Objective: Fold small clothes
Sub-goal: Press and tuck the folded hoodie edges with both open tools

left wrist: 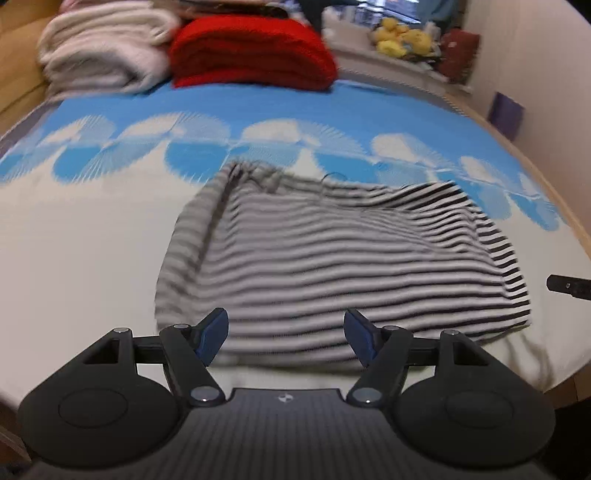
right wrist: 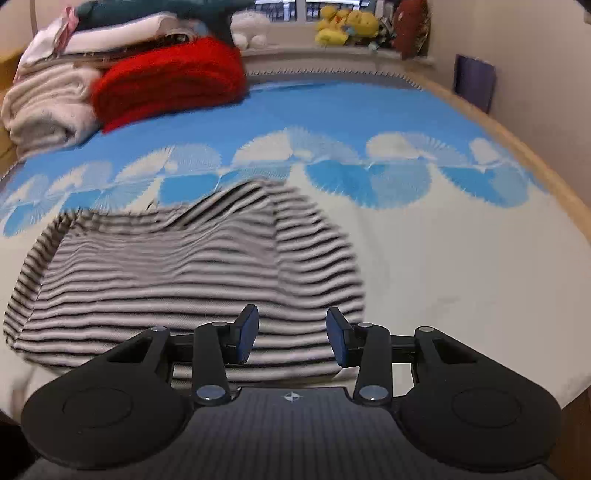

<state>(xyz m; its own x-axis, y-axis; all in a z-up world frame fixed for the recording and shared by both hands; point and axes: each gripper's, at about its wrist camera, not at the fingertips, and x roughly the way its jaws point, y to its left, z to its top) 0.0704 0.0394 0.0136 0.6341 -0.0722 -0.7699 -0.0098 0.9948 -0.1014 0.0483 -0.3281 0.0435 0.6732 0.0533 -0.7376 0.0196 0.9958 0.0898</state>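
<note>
A small black-and-white striped garment (left wrist: 325, 258) lies spread on the bed, partly folded, with its near hem towards me. It also shows in the right wrist view (right wrist: 177, 273). My left gripper (left wrist: 286, 332) is open and empty, hovering over the garment's near hem. My right gripper (right wrist: 291, 338) is open and empty, over the near right part of the hem. A dark tip of the right gripper (left wrist: 569, 288) shows at the right edge of the left wrist view.
The bed has a white and blue patterned cover (left wrist: 92, 229). A folded red blanket (left wrist: 255, 55) and a cream blanket (left wrist: 99, 55) lie at the far side. Yellow plush toys (right wrist: 343, 26) sit on a ledge. A wall (right wrist: 546, 92) runs along the bed's right edge.
</note>
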